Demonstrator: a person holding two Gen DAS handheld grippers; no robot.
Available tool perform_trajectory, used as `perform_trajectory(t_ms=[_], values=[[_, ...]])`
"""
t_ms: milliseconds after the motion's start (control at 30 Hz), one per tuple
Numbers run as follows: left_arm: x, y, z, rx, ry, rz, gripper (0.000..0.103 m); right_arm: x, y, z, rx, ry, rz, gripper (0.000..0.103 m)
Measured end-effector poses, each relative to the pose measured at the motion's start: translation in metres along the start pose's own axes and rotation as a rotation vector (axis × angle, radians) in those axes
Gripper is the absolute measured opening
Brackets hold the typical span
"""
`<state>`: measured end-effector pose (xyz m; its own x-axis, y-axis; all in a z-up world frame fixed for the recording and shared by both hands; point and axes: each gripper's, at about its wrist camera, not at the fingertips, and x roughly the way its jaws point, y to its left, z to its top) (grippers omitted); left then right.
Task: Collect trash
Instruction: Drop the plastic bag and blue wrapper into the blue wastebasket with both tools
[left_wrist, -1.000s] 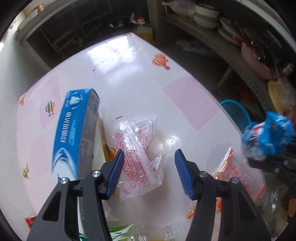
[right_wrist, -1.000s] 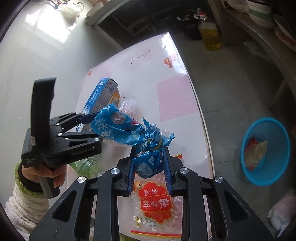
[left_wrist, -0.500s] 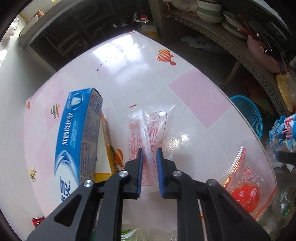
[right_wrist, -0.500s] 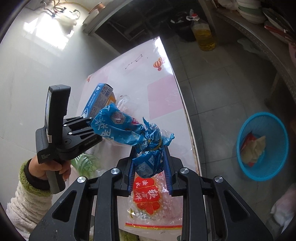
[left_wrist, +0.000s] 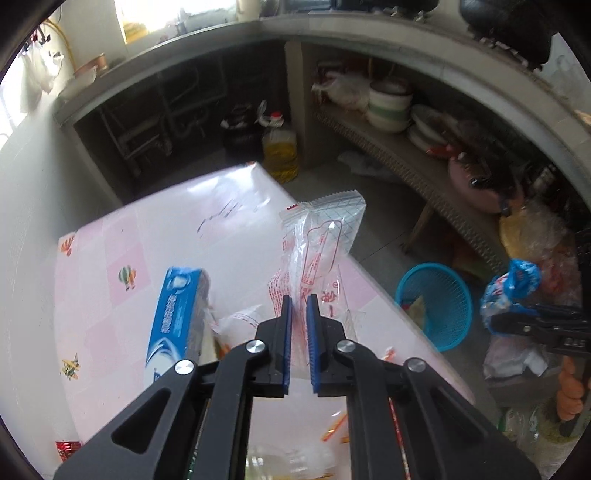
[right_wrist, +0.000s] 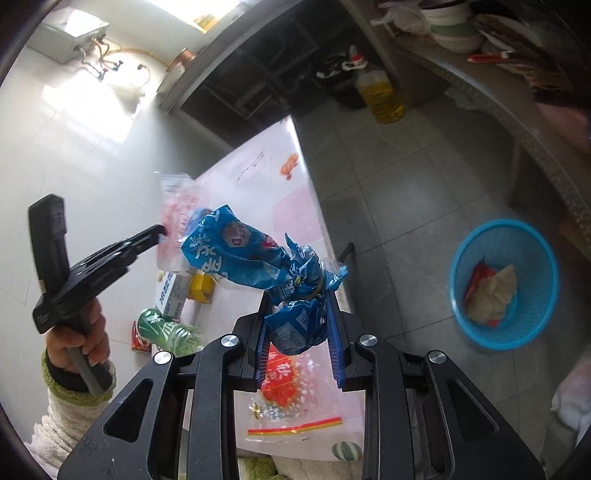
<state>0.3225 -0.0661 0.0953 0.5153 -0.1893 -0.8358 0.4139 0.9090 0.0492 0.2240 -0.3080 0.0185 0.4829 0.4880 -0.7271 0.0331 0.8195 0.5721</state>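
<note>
Two pieces of trash are now in hand. We see the left hand-held gripper (left_wrist: 298, 308), open above the counter (left_wrist: 229, 221) a second ago, with its jaws closing on a clear printed bag (left_wrist: 317, 240) and raised, the bag standing off the surface toward 12 o'clock. Our right hand-held gripper (right_wrist: 298, 325) keeps its narrow clamp on the crumpled blue wrapper (right_wrist: 255, 262). A blue basket (right_wrist: 506, 284) sits on the floor at 3 o'clock, so both loads appear ready to carry over. Toothpaste box (left_wrist: 177, 314) and red-printed bag (right_wrist: 291, 398) remain behind.
</note>
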Motion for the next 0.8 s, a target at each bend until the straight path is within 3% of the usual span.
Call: perform_trajectory(t_ms=[200,367,500,700,800], values=[[-0.027,-0.065,0.021,0.046,-0.096,-0.16,0.007,-0.037,-0.052,-0.012,0.131,-0.09,-0.081,0.025],[-0.013,-0.134,0.035,0.105,-0.069,-0.296,0.007,-0.055,-0.104,-0.033,0.274,-0.116,-0.148,0.025],[0.03,-0.198,0.04,0.138,0.078,-0.402,0.008,-0.057,-0.142,-0.05,0.368,-0.107,-0.187,0.026],[0.121,-0.269,0.032,0.123,0.328,-0.422,0.008,-0.031,-0.197,-0.067,0.503,-0.062,-0.222,0.027],[0.164,-0.292,0.029,0.1,0.413,-0.399,0.008,-0.011,-0.224,-0.071,0.554,-0.028,-0.233,0.027]])
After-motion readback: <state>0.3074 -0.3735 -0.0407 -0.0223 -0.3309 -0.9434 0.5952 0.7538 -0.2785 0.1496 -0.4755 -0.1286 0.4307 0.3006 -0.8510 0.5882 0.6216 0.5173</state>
